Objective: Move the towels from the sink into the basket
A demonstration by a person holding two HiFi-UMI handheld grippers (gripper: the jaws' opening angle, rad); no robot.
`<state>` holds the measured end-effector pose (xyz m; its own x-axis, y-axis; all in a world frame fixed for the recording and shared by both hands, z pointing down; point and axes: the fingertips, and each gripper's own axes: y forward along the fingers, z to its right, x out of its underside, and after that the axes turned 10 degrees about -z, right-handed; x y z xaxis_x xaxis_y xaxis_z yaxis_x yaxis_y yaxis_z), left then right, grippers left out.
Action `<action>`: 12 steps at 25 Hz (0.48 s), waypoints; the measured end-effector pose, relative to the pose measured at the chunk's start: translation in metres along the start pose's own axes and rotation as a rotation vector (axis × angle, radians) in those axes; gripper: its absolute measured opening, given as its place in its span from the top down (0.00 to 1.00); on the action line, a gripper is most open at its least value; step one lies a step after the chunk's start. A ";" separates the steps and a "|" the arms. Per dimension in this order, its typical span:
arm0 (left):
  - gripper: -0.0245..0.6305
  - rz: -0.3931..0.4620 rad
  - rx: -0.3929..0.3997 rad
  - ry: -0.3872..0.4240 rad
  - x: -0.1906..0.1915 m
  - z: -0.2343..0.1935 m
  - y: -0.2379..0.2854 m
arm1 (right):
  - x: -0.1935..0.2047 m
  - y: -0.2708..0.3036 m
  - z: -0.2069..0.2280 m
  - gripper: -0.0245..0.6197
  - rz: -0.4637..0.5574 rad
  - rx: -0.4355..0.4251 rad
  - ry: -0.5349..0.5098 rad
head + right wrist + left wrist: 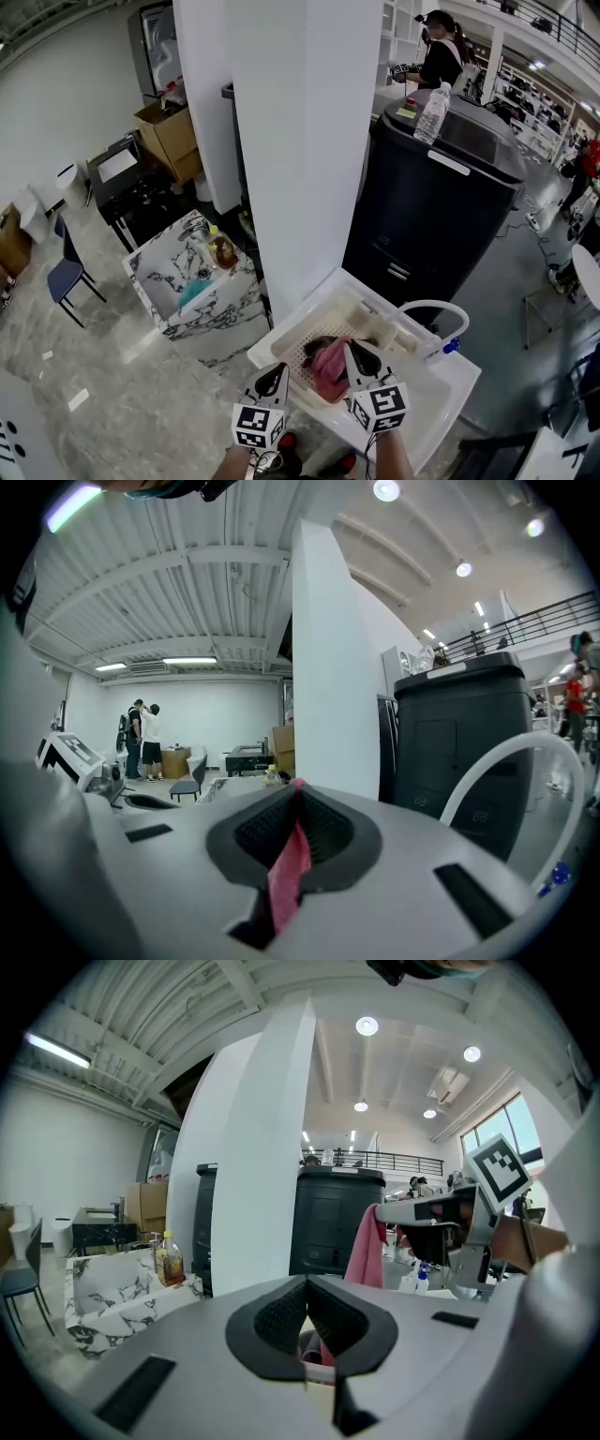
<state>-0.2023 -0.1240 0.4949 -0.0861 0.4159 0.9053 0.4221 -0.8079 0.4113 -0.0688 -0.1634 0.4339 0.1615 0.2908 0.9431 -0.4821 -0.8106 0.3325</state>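
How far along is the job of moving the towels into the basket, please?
Done: I can't tell whether any towel already lies in the basket. In hand: the right tool is shut on a pink towel hanging over the basket; the left tool is shut beside it. Left: releasing this towel; the sink shows no others clearly.

One pink towel point(328, 370) and one basket point(292, 351) are showing. One clear bottle point(432, 113) and one amber bottle point(223, 251) are standing well apart.
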 end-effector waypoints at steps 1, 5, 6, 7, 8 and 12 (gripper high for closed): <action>0.95 -0.002 0.001 0.000 0.001 0.000 0.000 | 0.006 0.002 -0.001 0.91 -0.012 -0.002 0.001; 0.95 -0.007 0.006 0.000 0.002 0.001 0.002 | 0.031 0.009 -0.005 0.91 -0.065 -0.005 0.009; 0.95 -0.008 0.009 0.000 0.003 0.001 0.002 | 0.037 0.010 -0.006 0.91 -0.079 -0.005 0.012; 0.95 -0.010 0.012 0.002 0.003 0.001 0.003 | 0.043 0.011 -0.006 0.91 -0.093 -0.005 0.016; 0.95 -0.012 0.015 0.003 0.003 0.001 0.003 | 0.050 0.013 -0.007 0.91 -0.107 -0.006 0.021; 0.95 -0.018 0.022 0.007 0.004 0.003 0.006 | 0.077 0.015 -0.009 0.91 -0.164 -0.010 0.035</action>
<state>-0.1978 -0.1257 0.5008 -0.0998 0.4272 0.8987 0.4398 -0.7912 0.4249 -0.0713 -0.1491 0.5112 0.2084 0.4364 0.8753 -0.4602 -0.7460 0.4814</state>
